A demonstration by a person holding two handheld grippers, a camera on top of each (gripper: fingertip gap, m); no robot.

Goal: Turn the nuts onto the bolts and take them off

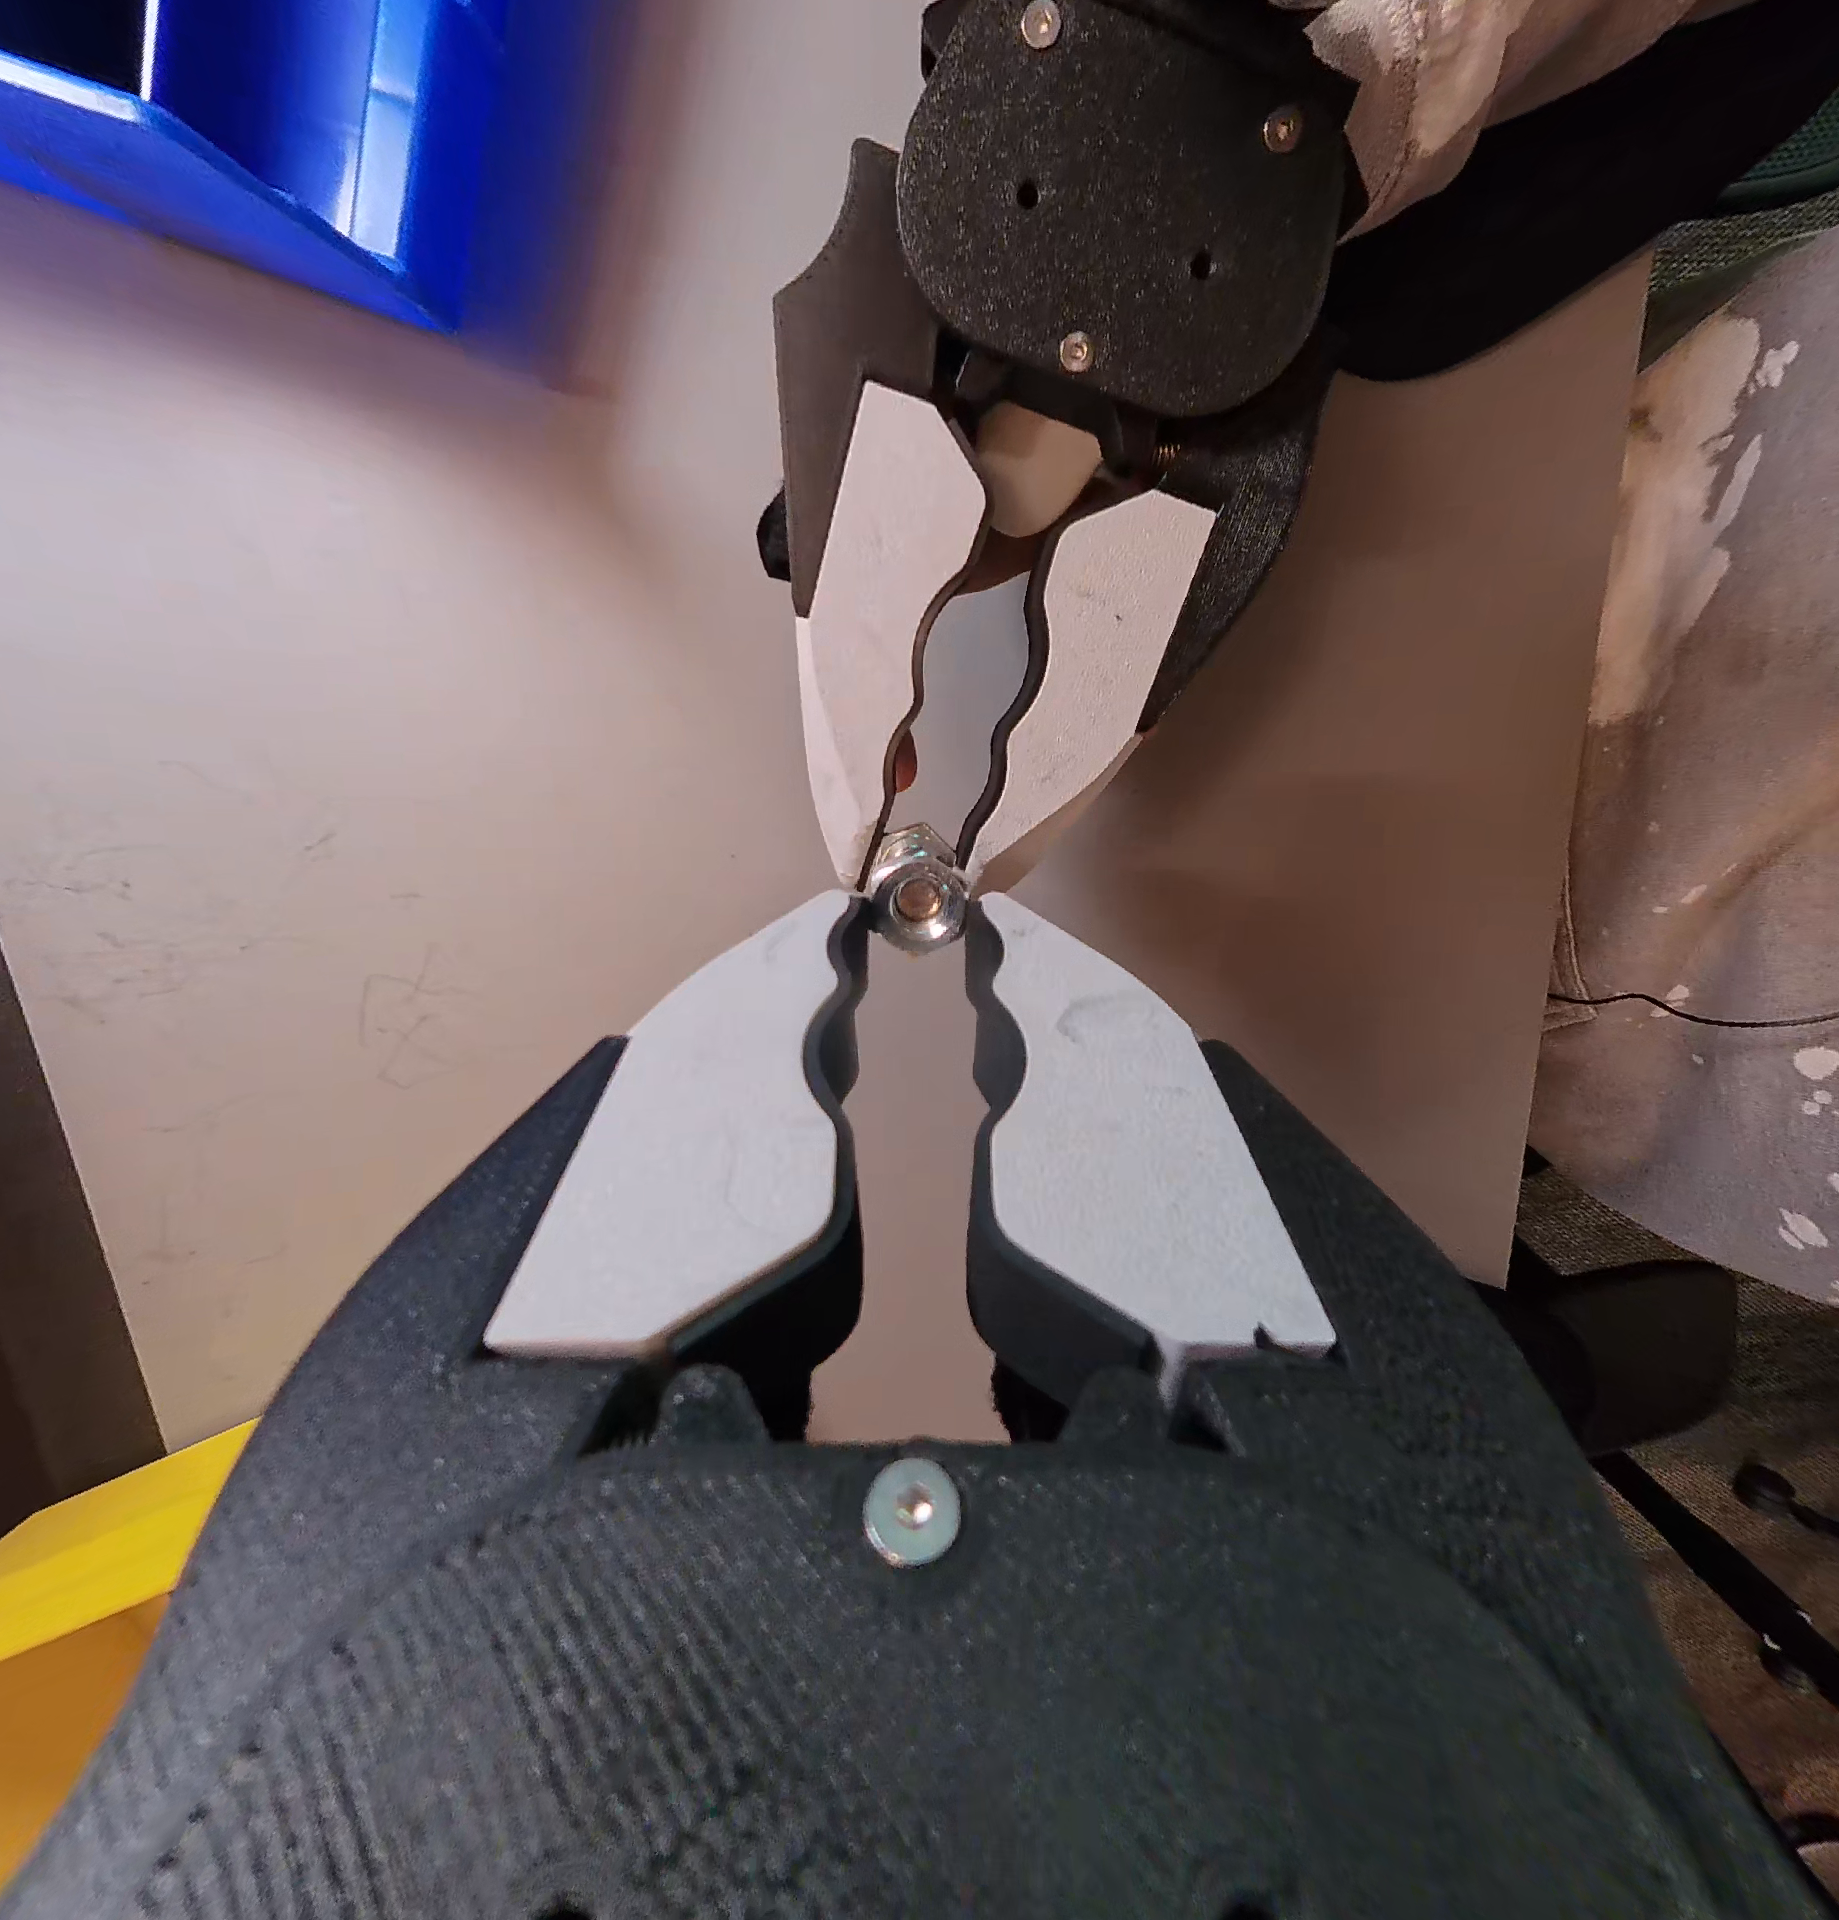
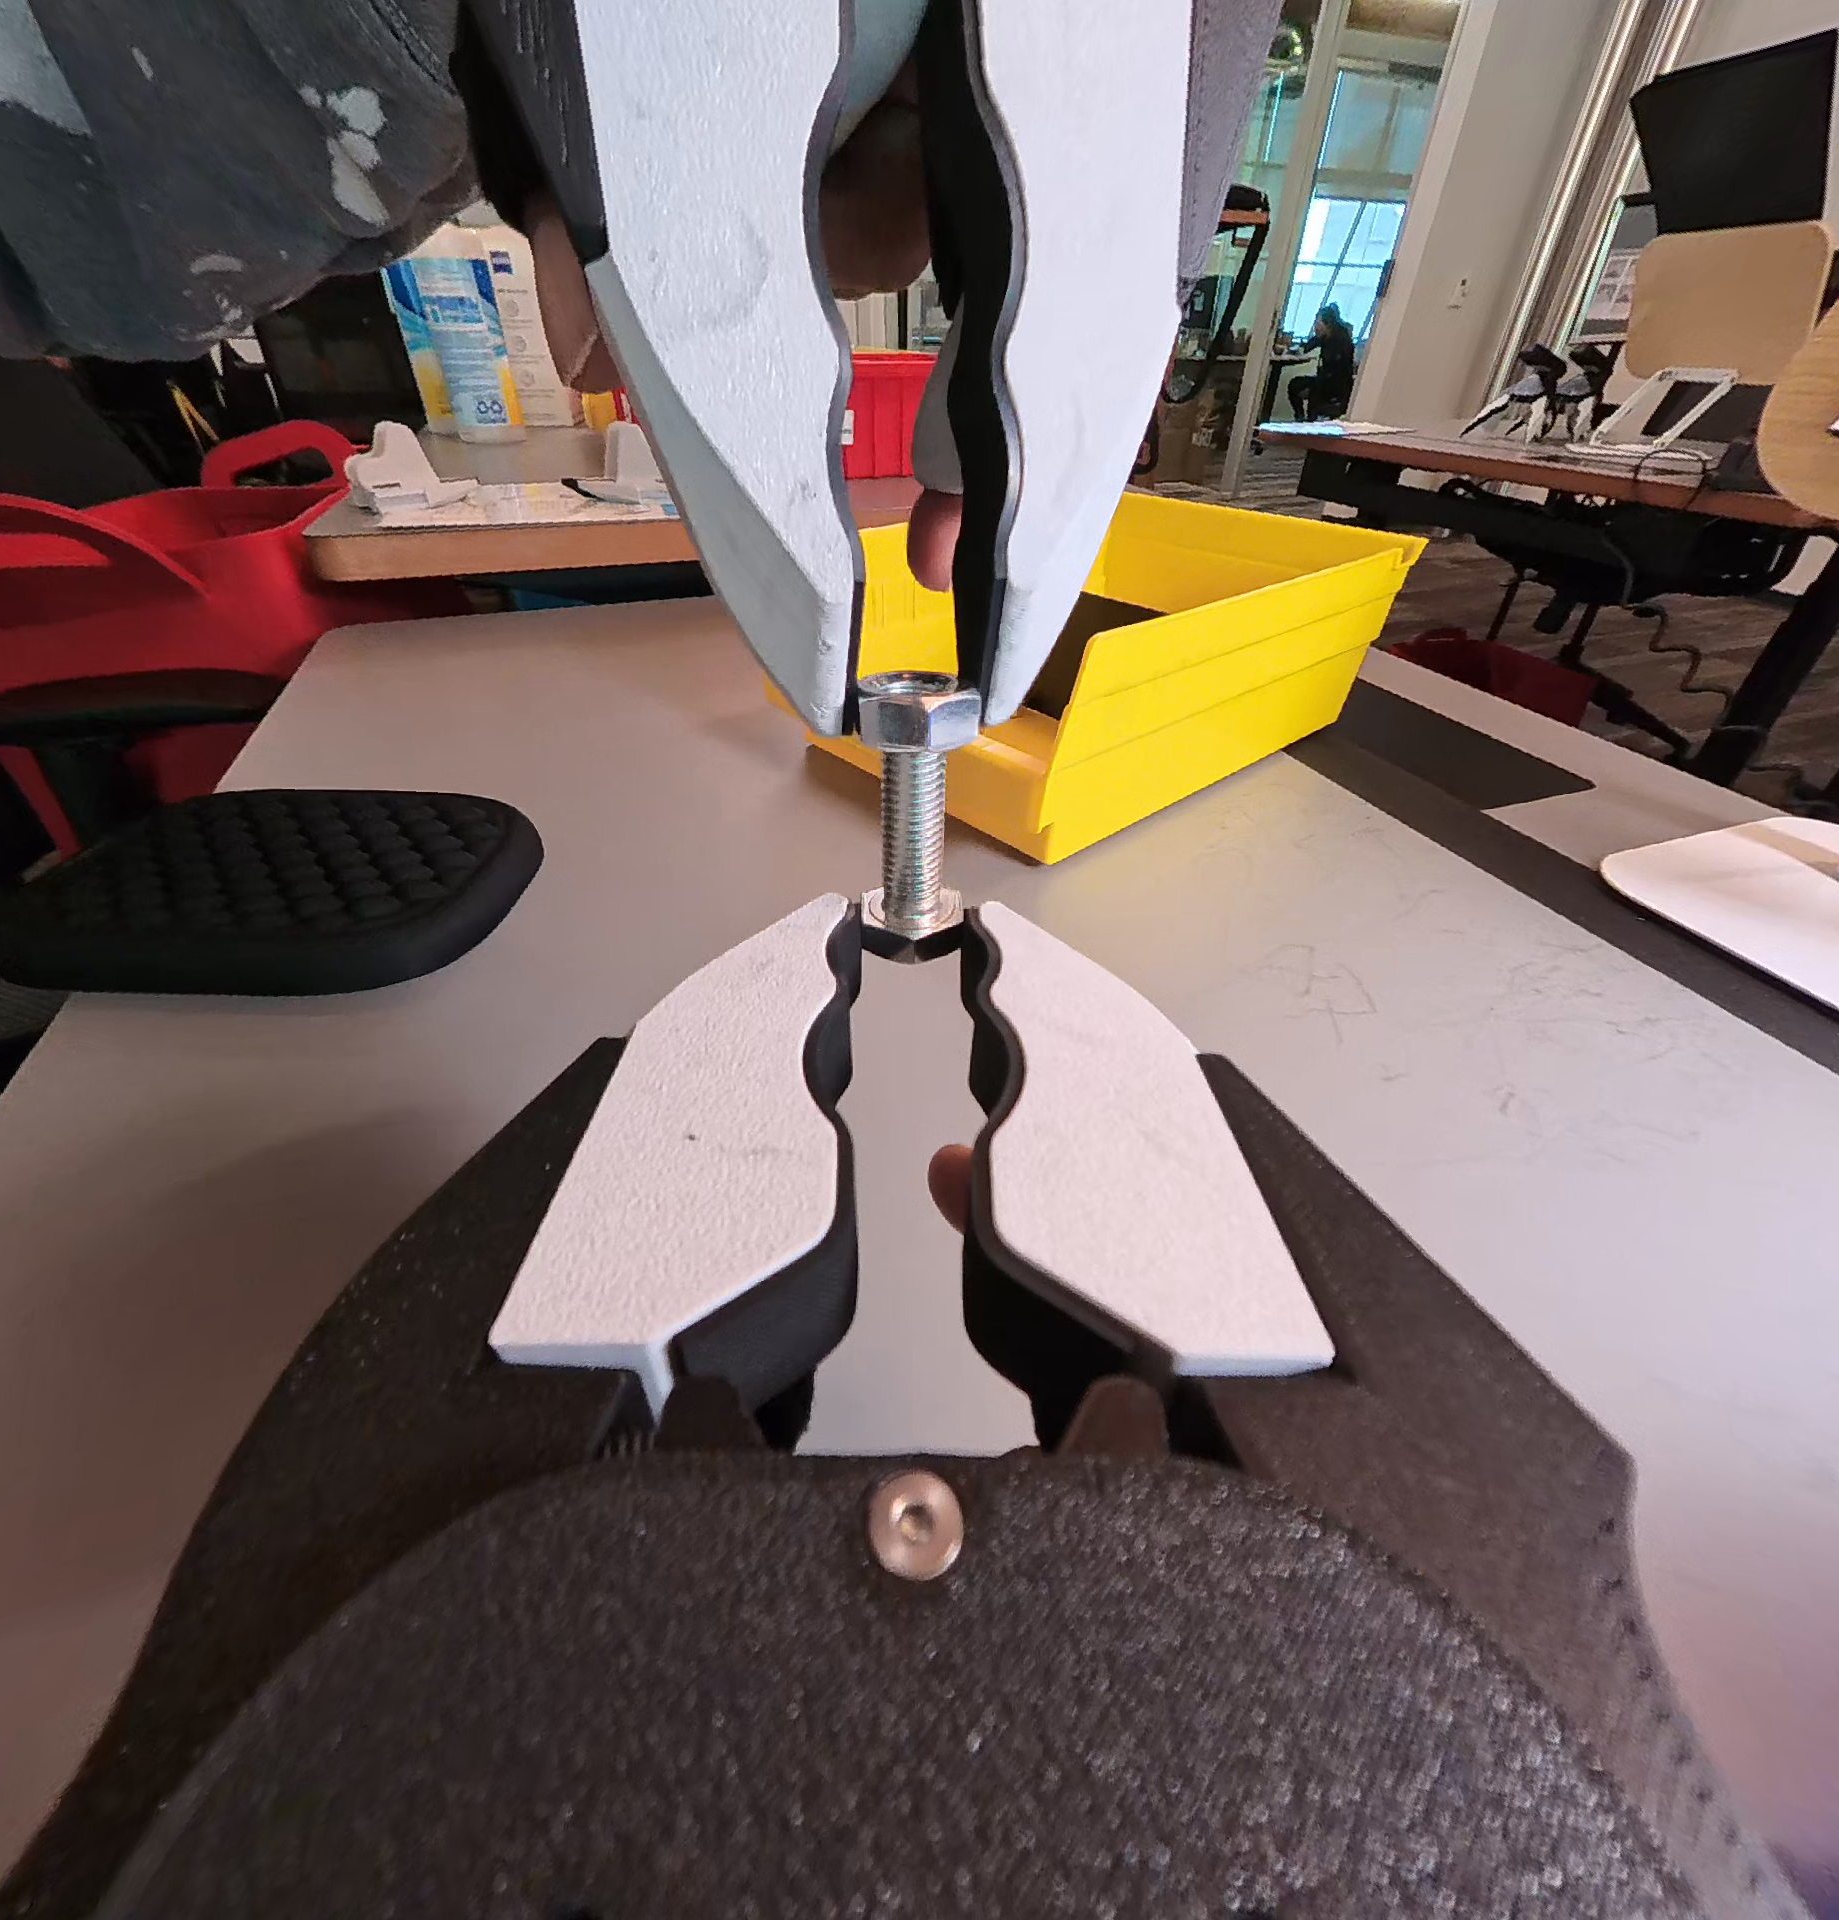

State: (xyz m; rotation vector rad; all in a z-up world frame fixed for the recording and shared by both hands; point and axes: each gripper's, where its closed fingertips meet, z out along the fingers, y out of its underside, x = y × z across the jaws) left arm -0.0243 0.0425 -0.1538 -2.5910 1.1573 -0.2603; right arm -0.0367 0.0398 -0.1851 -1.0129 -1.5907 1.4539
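The right gripper point(image 2: 910, 935) has its jaws clamped on the bolt point(image 2: 910, 831) by its head, threads pointing toward twelve o'clock. The left gripper point(image 2: 915, 712) comes down from twelve o'clock, jaws clamped on the nut point(image 2: 913, 717) at the bolt's tip, above the table point(image 2: 1310, 1039); a yellow bin point(image 2: 1206, 675) sits at one o'clock.

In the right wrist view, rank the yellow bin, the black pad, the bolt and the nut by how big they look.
1. yellow bin
2. black pad, only slightly smaller, and nearer the camera
3. bolt
4. nut
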